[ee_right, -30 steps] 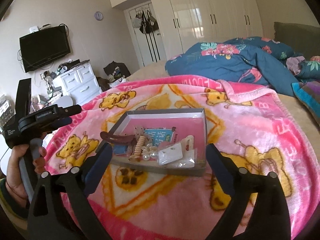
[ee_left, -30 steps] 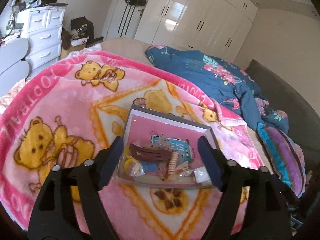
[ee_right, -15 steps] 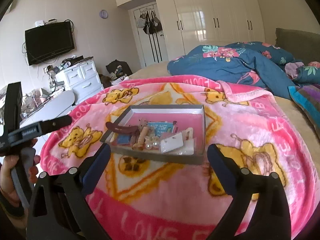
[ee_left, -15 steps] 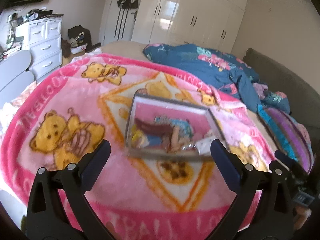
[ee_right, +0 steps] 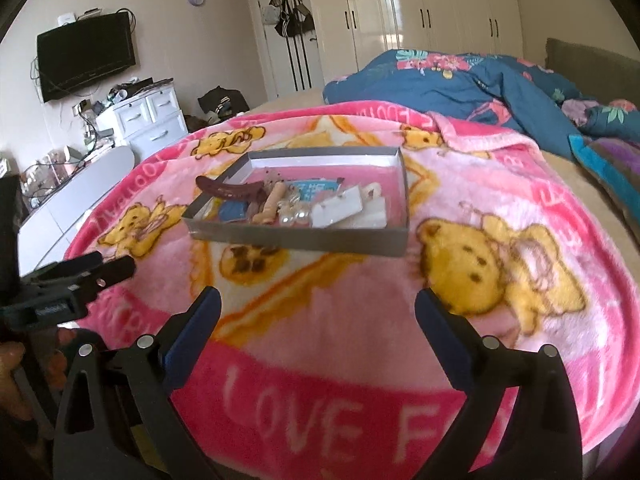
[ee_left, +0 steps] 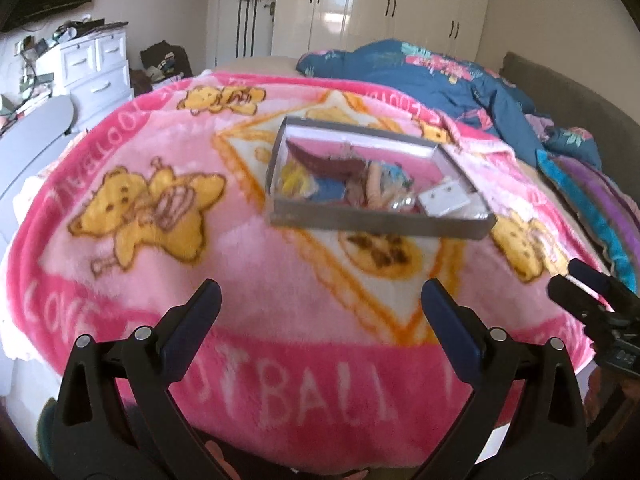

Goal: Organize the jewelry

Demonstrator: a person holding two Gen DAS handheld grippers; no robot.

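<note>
A shallow grey tray (ee_right: pixel 304 238) sits on a pink blanket (ee_right: pixel 360 320) with yellow bears, spread over a bed. Inside the tray lies a heap of jewelry and hair things — a long dark brown hair clip (ee_right: pixel 230 192) resting over the left wall, a blue card (ee_right: pixel 314 189), a white card of earrings (ee_right: pixel 338 212), some pearl-like beads (ee_right: pixel 294 216). The left gripper (ee_left: pixel 320 304) hangs over the blanket's near edge, well short of the tray, fingers spread wide with nothing between them. The right gripper (ee_right: pixel 318 308) hangs the same way, also wide apart and empty; its tip shows at the right edge of the left view. A blue flowered quilt (ee_right: pixel 460 80) is bunched behind the tray, with white wardrobes (ee_right: pixel 420 12) along the far wall.
</note>
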